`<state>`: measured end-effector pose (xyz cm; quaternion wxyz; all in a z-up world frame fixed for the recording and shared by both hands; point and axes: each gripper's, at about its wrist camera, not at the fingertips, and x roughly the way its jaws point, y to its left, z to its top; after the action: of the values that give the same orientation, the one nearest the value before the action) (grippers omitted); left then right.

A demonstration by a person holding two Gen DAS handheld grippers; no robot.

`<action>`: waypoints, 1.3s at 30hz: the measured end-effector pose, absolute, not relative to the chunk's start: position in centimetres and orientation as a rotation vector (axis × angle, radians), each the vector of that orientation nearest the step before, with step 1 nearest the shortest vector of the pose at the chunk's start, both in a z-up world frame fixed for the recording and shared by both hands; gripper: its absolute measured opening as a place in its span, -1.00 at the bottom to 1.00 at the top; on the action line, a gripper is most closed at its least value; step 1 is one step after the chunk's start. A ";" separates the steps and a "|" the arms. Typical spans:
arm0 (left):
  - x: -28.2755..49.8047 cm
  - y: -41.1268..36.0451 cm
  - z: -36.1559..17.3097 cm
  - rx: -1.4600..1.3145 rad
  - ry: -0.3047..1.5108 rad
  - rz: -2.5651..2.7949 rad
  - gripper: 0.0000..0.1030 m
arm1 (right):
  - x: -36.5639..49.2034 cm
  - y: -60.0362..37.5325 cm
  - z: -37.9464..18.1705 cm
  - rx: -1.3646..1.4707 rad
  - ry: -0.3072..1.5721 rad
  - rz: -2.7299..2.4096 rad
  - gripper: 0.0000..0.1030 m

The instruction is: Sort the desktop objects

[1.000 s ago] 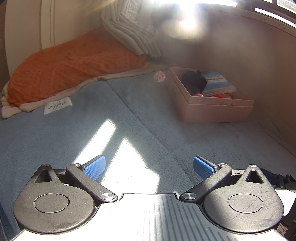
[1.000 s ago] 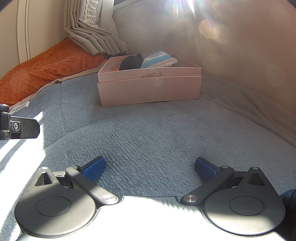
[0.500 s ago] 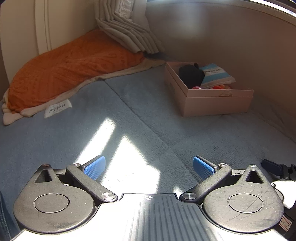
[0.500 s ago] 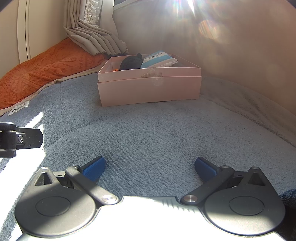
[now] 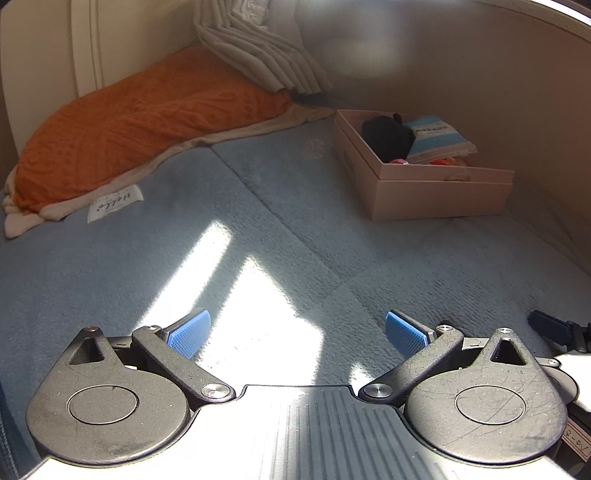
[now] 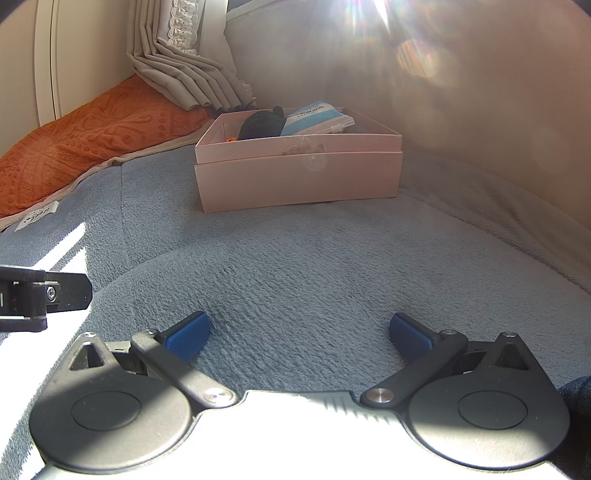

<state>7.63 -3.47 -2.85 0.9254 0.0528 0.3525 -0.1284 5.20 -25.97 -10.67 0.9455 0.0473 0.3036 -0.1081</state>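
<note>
Left gripper [image 5: 297, 332]: jaws spread wide, nothing between the ribbed light-blue pads [image 5: 189, 333], just fuzzy grey-blue blanket [image 5: 184, 266] with hard sun patches. Right gripper [image 6: 300, 334]: same wide spread, empty, darker blue pads [image 6: 188, 335] over shaded, nubby blanket.

Task box: pale pink cardboard box [image 5: 436, 188], rectangular, nested in its lid, at 1 o'clock in the left view and 12 o'clock in the right, well apart from both grippers. Inside: black fuzzy lump [image 5: 386, 133], possibly a plush, leaning light-blue booklet [image 5: 437, 138], small red-orange bits [image 5: 439, 161] clear only in the left view.

At 10 o'clock an orange embossed cushion [image 5: 140, 122], white "Hello" tag [image 5: 114, 203] below it, pleated beige curtain [image 5: 266, 51] at 12. Right view alone shows the curtain's lace trim [image 6: 183, 27] and lens flare; each view catches the other gripper's edge.
</note>
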 end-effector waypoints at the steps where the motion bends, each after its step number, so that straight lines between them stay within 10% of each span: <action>1: 7.6 -3.5 -2.9 0.110 0.722 -0.267 1.00 | 5.2 -26.0 -10.7 0.096 0.619 -0.220 1.00; 39: 7.6 -3.5 -3.0 0.091 0.742 -0.267 1.00 | 5.1 -25.9 -10.7 0.096 0.619 -0.220 1.00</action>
<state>7.56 -3.49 -3.03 0.9224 0.0444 0.3611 -0.1298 5.13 -25.86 -10.69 0.9454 0.0470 0.3037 -0.1081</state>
